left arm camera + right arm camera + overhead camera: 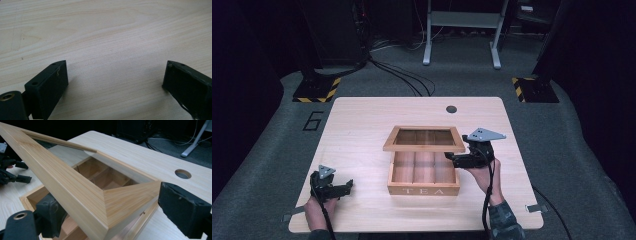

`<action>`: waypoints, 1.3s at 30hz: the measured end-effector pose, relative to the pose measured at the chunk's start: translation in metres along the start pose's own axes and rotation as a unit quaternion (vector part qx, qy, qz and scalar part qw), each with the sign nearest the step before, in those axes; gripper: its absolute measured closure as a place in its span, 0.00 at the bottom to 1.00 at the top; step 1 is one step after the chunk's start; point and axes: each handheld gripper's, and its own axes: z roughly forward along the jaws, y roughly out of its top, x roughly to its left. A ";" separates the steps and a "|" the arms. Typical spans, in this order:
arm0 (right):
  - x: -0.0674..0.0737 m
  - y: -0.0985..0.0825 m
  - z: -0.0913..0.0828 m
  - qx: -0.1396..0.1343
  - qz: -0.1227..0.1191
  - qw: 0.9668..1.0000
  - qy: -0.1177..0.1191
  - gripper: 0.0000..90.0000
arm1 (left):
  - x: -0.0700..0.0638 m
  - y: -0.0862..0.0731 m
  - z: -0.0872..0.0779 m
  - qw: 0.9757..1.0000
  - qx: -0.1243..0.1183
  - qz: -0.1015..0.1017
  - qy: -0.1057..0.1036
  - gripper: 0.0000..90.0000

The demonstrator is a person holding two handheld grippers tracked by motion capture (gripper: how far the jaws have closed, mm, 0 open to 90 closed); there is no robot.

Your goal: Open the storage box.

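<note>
Scene: a wooden tea box (424, 175) sits at the middle of a pale wood table (362, 125), the word TEA on the wall facing the person.
Box: its compartments look empty; dividers split the inside into small cells.
Lid: a wooden frame with a clear pane (424, 138), hinged at the box's far edge and raised partway, so it slopes over the compartments rather than lying flat or standing fully back.
Right gripper: (451, 159) at the box's right side, level with the lid's near right corner (117, 202).
Right fingers: spread on either side of that corner, one (186, 210) just beside the frame and not pressing it; whether the other touches is hard to tell. The placement suggests the lid is being raised or lowered by this corner.
Left gripper: (343, 187) resting on the table, well left of the box, out of the lid's way.
Left fingers: (51, 86) wide apart, bare table between them, holding nothing.
</note>
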 end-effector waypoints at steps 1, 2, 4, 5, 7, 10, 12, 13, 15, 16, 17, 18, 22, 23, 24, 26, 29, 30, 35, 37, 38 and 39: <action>0.001 -0.002 0.000 0.000 0.001 1.000 -0.001 0.13 | 0.000 0.000 0.000 1.000 0.000 0.000 0.000 0.06; 0.002 -0.004 0.000 0.001 0.001 1.000 -0.001 0.13 | 0.000 0.000 0.000 1.000 0.000 0.000 0.000 0.06; 0.004 -0.010 0.000 0.001 0.003 1.000 -0.005 0.13 | 0.000 0.000 0.000 1.000 0.000 0.000 0.000 0.06; 0.005 -0.012 0.000 0.001 0.006 1.000 -0.005 0.13 | 0.000 0.000 0.000 1.000 0.000 0.001 0.000 0.06; 0.006 -0.017 0.000 0.001 0.008 1.000 -0.005 0.13 | 0.000 0.000 0.000 1.000 -0.001 0.001 0.000 0.06; 0.008 -0.024 0.001 0.002 0.012 1.000 -0.006 0.13 | 0.000 0.000 0.000 1.000 -0.001 0.001 0.000 0.06; 0.010 -0.032 0.002 0.004 0.020 1.000 -0.005 0.13 | 0.000 0.000 0.000 1.000 -0.001 0.001 0.000 0.06; 0.011 -0.035 0.002 0.006 0.022 1.000 -0.002 0.12 | 0.000 0.000 0.000 1.000 -0.001 0.001 0.000 0.06; 0.012 -0.039 0.003 0.005 0.027 1.000 -0.005 0.12 | 0.000 0.000 0.000 1.000 -0.001 0.001 0.000 0.06; 0.012 -0.041 0.003 0.004 0.029 1.000 -0.006 0.12 | 0.000 0.000 0.000 1.000 -0.001 0.001 0.000 0.06; 0.013 -0.044 0.004 0.007 0.032 0.999 -0.004 0.12 | 0.000 0.000 0.000 1.000 -0.001 0.000 0.001 0.06; 0.013 -0.046 0.004 0.009 0.033 0.999 -0.001 0.12 | 0.000 0.000 0.000 1.000 -0.001 0.000 0.001 0.06; 0.014 -0.057 0.007 0.025 0.039 0.999 0.007 0.11 | 0.000 0.000 0.000 1.000 -0.001 0.000 0.000 0.06; 0.014 -0.059 0.008 0.027 0.038 0.999 0.008 0.11 | 0.000 0.000 0.000 1.000 -0.001 0.001 0.001 0.06; 0.015 -0.062 0.008 0.030 0.039 0.999 0.009 0.11 | 0.000 0.000 0.000 1.000 -0.001 0.001 0.001 0.06; 0.015 -0.066 0.010 0.035 0.040 0.998 0.015 0.11 | -0.001 0.000 0.000 1.000 -0.001 0.001 0.001 0.06; 0.017 -0.073 0.012 0.044 0.034 0.998 0.026 0.09 | 0.000 0.000 0.000 1.000 -0.001 0.001 0.001 0.06; 0.019 -0.075 0.013 0.053 0.028 0.998 0.025 0.09 | 0.000 0.000 0.000 1.000 -0.001 0.001 0.001 0.06; 0.020 -0.085 0.018 0.070 0.023 0.997 0.034 0.09 | 0.000 0.000 0.000 1.000 -0.001 0.001 0.001 0.06; 0.021 -0.088 0.019 0.077 0.021 0.996 0.033 0.07 | -0.001 0.000 0.000 1.000 -0.001 0.001 0.002 0.06; 0.022 -0.089 0.019 0.083 0.021 0.996 0.029 0.07 | -0.001 0.000 0.000 1.000 -0.001 0.001 0.002 0.06; 0.022 -0.090 0.020 0.084 0.018 0.996 0.028 0.07 | -0.001 0.000 0.000 1.000 -0.001 0.001 0.001 0.06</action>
